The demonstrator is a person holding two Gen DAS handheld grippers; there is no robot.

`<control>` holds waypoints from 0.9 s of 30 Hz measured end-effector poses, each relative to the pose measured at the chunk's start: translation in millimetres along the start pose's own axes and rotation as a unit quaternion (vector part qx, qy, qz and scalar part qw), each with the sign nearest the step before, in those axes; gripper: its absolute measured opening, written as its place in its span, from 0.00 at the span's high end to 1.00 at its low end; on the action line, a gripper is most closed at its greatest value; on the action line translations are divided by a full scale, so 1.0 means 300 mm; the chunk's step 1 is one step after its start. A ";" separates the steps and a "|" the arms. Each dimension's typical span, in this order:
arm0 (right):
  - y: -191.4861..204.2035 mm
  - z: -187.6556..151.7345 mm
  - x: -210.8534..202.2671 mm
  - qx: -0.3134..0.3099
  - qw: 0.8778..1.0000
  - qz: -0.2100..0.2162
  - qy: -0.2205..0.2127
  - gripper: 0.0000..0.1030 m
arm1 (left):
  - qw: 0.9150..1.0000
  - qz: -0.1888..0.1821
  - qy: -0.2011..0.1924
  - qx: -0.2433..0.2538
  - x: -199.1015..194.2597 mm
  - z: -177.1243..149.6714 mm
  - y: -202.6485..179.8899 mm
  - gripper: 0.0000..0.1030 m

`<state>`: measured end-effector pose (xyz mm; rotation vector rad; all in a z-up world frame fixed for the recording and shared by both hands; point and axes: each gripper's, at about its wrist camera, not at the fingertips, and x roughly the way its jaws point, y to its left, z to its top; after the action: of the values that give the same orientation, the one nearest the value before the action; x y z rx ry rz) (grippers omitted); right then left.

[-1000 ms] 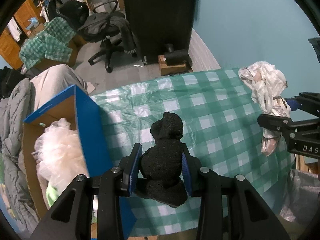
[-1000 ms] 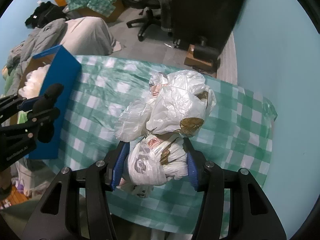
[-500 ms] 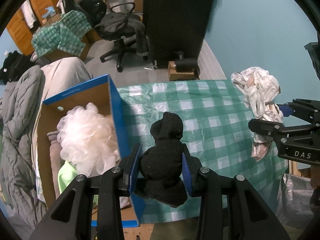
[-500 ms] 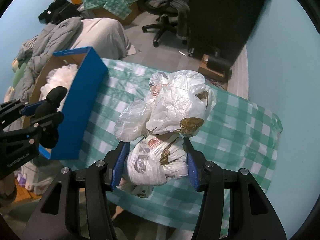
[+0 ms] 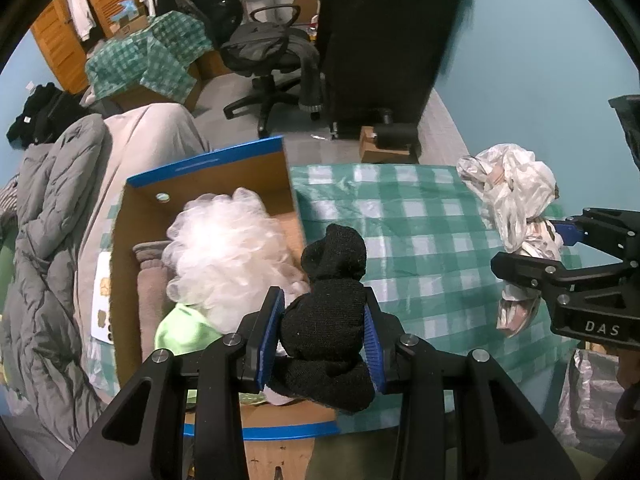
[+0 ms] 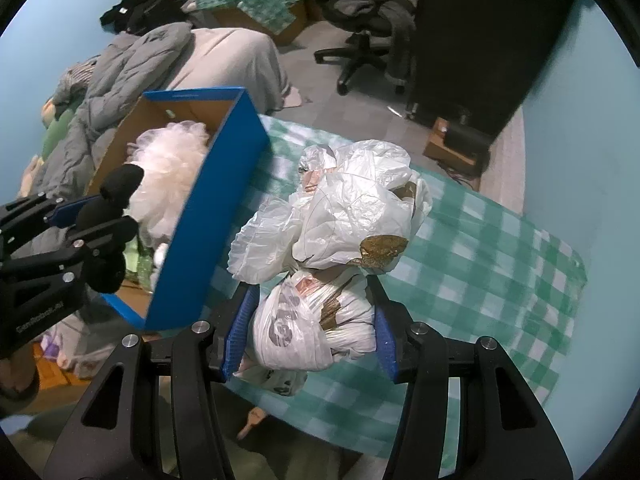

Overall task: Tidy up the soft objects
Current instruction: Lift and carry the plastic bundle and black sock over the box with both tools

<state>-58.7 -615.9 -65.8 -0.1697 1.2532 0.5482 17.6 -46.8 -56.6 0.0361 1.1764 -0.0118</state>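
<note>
Fingers [image 5: 272,322] around black sock [image 5: 326,320]

A lived-in room at home: a swivel office chair [image 5: 272,60] heaped with clothes, wooden wardrobe doors [image 5: 64,36] behind, a grey quilted jacket [image 5: 44,240] dumped nearby, and a table [image 5: 420,216] under a green checked cloth.

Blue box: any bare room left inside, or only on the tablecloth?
The blue box is crowded: a white puff, a green cloth and a taupe roll fill most of it. A bare strip of floor shows along its far wall. The checked tablecloth, between the box wall and the wall-side edge, looks bare.
</note>
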 end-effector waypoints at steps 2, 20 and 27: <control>0.030 0.012 0.008 -0.005 1.000 0.004 0.000 0.49 | 1.000 0.001 0.002 -0.004 0.002 -0.007 0.024 0.63; 0.260 0.121 0.085 -0.043 0.999 0.030 0.005 0.49 | 0.999 0.018 0.012 -0.036 0.013 -0.034 0.268 0.63; 0.350 0.153 0.113 -0.057 0.997 0.045 0.009 0.49 | 0.998 0.026 0.018 -0.046 0.025 -0.066 0.346 0.63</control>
<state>-63.1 -496.6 -64.7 -0.2151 1.2516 0.6990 5.2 57.7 -68.8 -0.0136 1.2108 0.0885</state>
